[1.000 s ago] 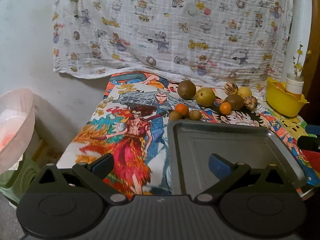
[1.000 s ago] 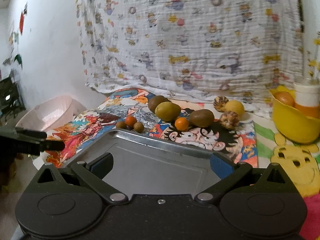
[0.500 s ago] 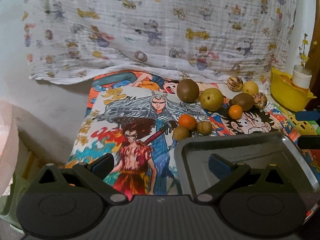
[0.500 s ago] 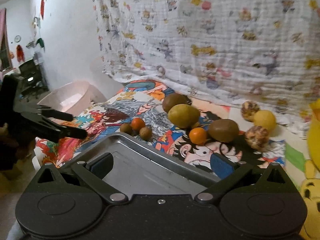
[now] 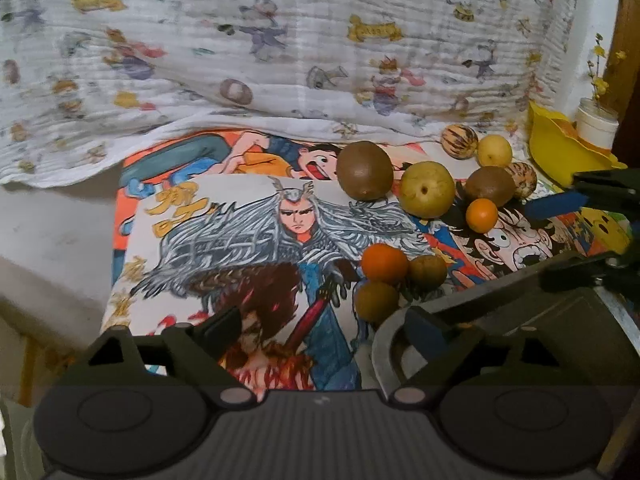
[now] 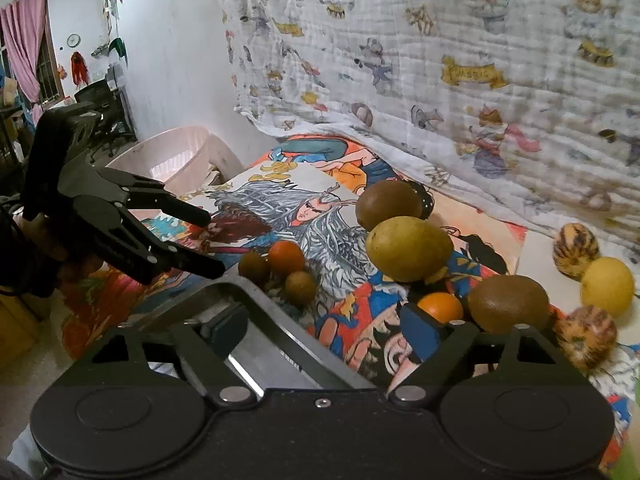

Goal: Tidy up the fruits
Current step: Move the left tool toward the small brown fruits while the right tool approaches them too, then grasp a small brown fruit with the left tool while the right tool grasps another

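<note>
Left gripper [image 5: 324, 326]: jaws parted, nothing between them; they have just been closing a little from full width. Right gripper [image 6: 324, 320]: likewise parted and empty, also just narrowed. Against the frames of a second ago, both are carried closer to the fruit, and the metal tray [image 6: 256, 312], empty, is seen lower in both views, under the fingers.

Nearest the left gripper a cluster of three is noted just beyond the tray's corner: a small orange [image 5: 385, 264] touching two small brown fruits [image 5: 376, 299]. Ahead of the right gripper's right finger a second small orange [image 6: 440, 307] lies against a kiwi [image 6: 509, 303]. Further back, a green pear [image 6: 408, 249] and another kiwi [image 6: 388, 205] are seen.

All fruit is on the printed cloth [image 5: 248, 240]; none is sorted yet. The narrowing jaws are judged a pre-shaping for first picks.
</note>
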Available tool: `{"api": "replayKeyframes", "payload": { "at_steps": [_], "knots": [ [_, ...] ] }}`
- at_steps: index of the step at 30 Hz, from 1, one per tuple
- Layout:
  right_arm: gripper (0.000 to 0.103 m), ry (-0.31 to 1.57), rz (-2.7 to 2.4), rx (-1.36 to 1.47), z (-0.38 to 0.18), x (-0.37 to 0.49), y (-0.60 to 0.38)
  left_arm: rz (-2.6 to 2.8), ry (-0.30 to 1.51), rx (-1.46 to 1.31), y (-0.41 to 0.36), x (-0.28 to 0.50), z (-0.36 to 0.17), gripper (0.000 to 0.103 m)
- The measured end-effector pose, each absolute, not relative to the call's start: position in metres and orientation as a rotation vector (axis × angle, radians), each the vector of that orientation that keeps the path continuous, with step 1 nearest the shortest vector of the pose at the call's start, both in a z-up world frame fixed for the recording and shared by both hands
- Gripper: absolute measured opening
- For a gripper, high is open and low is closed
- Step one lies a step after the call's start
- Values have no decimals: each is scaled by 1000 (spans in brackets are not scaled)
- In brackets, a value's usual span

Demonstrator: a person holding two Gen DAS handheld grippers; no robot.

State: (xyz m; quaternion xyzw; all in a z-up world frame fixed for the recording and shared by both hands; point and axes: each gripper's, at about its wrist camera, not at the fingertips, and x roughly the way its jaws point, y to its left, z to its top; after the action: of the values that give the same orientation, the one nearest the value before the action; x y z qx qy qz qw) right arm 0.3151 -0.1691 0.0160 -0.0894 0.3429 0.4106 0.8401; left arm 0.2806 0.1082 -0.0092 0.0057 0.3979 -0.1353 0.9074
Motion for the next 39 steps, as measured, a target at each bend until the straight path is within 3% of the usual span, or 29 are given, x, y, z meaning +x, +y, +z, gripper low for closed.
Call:
{"api": "replayKeyframes", "payload": {
  "at_steps": [6,24,35,39],
  "knots": [
    [65,758,874,-185,3,331,-153,-374,825,63,107,295,-13,81],
    [41,813,929,-160,-16,350,-124,-529,873,4,112,314,-11,43],
    [27,838,950,-145,-22,353,-118,-583,894,-9,109,318,-12,31],
    [26,835,953,-146,-22,353,-118,-590,910,-18,108,320,-14,28]
  ]
}}
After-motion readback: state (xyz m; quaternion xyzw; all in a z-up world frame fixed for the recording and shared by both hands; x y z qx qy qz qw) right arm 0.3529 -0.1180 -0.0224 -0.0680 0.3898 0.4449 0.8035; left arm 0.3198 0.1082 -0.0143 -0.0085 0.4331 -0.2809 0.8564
